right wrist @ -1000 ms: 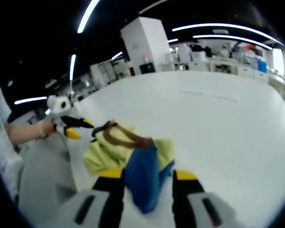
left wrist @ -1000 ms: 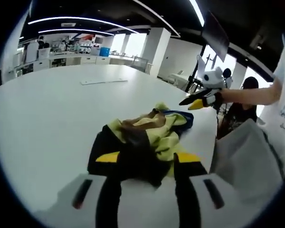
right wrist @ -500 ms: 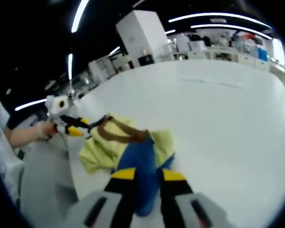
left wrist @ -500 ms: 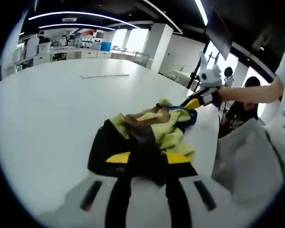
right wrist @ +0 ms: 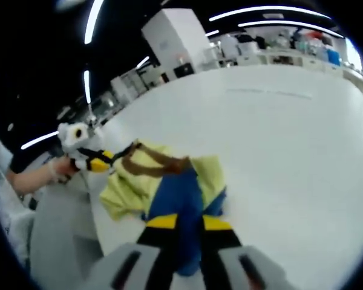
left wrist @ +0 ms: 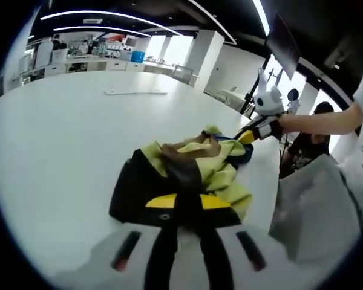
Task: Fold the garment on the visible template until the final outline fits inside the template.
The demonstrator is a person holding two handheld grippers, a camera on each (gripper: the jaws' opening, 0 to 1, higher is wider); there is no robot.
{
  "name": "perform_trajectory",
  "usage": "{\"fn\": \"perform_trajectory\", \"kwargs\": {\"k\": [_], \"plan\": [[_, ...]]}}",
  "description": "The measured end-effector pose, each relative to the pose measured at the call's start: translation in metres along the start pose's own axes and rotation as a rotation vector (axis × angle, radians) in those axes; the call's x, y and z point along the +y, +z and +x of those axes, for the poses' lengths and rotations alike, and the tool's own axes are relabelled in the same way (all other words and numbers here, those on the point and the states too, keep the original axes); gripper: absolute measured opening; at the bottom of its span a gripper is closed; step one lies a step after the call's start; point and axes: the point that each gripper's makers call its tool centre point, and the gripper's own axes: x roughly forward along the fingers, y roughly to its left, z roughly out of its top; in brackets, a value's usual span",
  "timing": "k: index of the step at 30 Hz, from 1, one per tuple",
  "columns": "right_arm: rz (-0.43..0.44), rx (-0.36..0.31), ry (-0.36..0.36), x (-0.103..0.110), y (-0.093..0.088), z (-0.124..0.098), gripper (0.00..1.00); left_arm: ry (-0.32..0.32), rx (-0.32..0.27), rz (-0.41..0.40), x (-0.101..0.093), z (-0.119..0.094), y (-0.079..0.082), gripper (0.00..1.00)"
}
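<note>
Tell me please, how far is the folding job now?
Early stage. Done: both grippers have hold of the garment, left gripper shut on its black part, right gripper shut on its blue part. In hand: gripping the bunched heap on the table. Left: spreading and every fold.

A crumpled garment [left wrist: 187, 169] lies on the table [left wrist: 60, 139] near its edge. Your left gripper [left wrist: 184, 202] meets one end of it; your right gripper [right wrist: 184, 222] meets the opposite end. A flat strip [left wrist: 136, 92] lies farther back on the table.
</note>
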Motion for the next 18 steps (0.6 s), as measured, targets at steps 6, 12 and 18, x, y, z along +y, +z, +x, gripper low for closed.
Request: {"fn": "perform_trajectory", "kwargs": {"k": [6,12,18], "plan": [[-0.010,-0.002,-0.007,-0.001,0.001,-0.001,0.03,0.011,0.001,-0.006,0.003,-0.002,-0.001,0.00],[-0.028,-0.018,-0.026,0.000,0.004,-0.007,0.00,0.022,0.000,-0.005,0.004,-0.005,0.000,0.00],[-0.052,-0.056,-0.038,0.005,0.013,-0.019,0.00,0.039,-0.009,0.015,0.004,-0.012,0.008,0.00]]}}
